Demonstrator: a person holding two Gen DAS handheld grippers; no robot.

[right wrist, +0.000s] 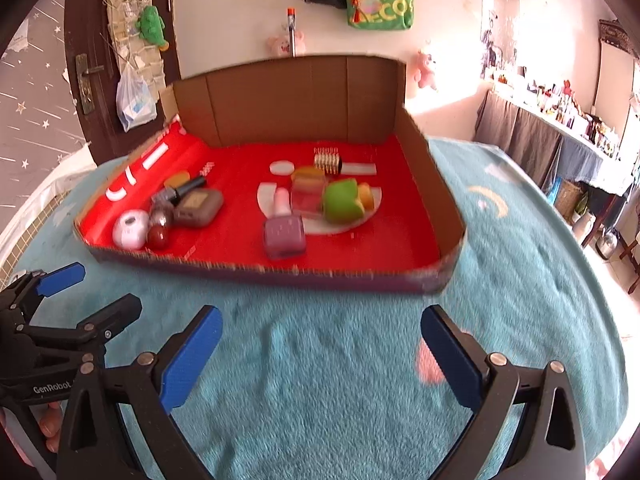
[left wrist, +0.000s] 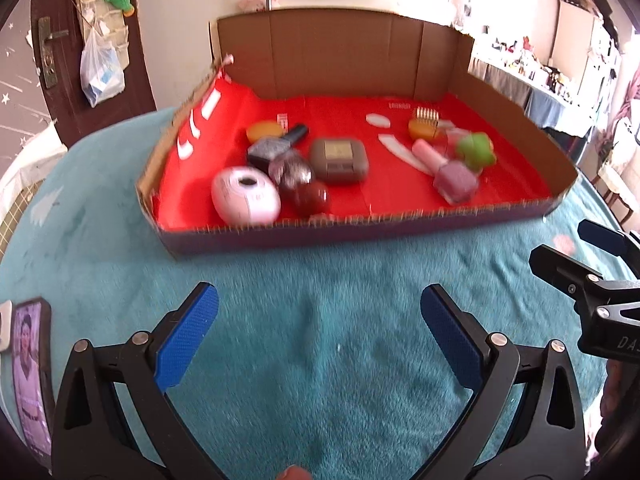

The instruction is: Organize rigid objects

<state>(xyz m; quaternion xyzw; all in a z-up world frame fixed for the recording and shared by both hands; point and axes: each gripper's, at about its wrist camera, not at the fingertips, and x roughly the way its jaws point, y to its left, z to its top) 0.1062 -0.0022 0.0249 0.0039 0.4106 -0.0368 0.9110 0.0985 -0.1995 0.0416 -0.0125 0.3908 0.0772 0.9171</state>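
A cardboard tray with a red floor sits on the teal blanket ahead of both grippers. On its left lie a white oval case, a dark red ball, a silvery ball, a brown compact, a grey nail polish bottle and an orange disc. On its right lie a mauve nail polish bottle, a green toy and a gold comb. My left gripper and right gripper both stand open, empty, over the blanket.
A phone lies at the blanket's left edge. A dark door with hanging bags stands behind on the left. A cluttered shelf lines the right wall. The other gripper's fingers show at each view's side.
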